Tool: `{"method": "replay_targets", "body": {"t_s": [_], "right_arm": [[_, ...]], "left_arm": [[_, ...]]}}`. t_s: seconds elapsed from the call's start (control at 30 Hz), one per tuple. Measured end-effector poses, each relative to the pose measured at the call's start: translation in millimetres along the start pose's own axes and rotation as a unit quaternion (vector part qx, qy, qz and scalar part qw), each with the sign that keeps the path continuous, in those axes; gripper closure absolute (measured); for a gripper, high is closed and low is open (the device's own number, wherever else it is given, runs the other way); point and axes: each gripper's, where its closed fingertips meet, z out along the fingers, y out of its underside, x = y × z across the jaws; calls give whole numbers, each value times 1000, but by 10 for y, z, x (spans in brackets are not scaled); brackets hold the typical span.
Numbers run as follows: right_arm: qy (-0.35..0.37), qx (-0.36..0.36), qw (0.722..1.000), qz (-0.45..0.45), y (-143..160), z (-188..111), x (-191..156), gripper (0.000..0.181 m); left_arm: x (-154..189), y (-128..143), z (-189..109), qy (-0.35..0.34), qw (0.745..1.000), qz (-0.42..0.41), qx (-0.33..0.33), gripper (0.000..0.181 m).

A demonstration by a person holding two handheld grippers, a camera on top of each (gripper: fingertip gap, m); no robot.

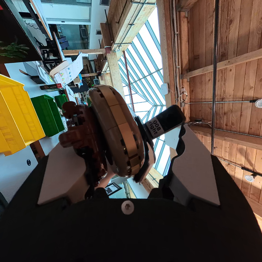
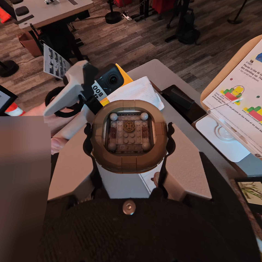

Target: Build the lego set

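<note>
- Right wrist view looks straight down into the lego model [image 2: 128, 136]: a tan rounded ring of curved bricks around a square studded floor, four pale balls at its corners and a round gold-patterned tile near the far middle.
- Right tongs [image 2: 128, 139] are clamped on it, one finger against the ring's left side and one against its right, so the model is up in the air over the grey tabletop [image 2: 180, 87].
- Left wrist view catches the same model [image 1: 107, 131] side-on: tan ring on the right, dark brown studded layers on the left.
- Left tongs [image 1: 117, 154] stand wide apart. The left finger [image 1: 66, 170] lies right by the brown side, though I cannot tell if it touches; the right finger [image 1: 190, 163] is well clear. Gripping nothing, I'd say.
- Handling call: light and rigid as a lump, but it's many small bricks pressed together. Squeeze or twist it hard and sections could pop off.
- That curved ring looks smooth and glossy, so slip is a risk there. The flatter stretches of ring on opposite sides look like the safest hold.
- The balls and the tile are small, so I'd keep the fingers off them.
- Yellow bin [image 1: 15, 113] and green bin [image 1: 46, 114] wait on the left; instruction sheet [image 2: 239, 99] sits on the right.
</note>
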Motion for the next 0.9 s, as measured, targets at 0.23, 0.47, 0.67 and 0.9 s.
{"method": "replay_targets", "body": {"t_s": [0.23,0.47,0.67,0.9], "right_arm": [[-39,4,997,60,-20,-27,21,74],[-37,7,998,55,-45,-54,4,74],[-3,4,1000,-31,47,6,-49,75],[21,15,984,-175,440,334,-179,76]], "left_arm": [[8,41,24,-7,1000,-4,-8,46],[42,55,29,-1,1000,-4,-11,47],[-56,34,-42,4,1000,1,-12,54],[-452,33,-417,11,999,45,4,64]]}}
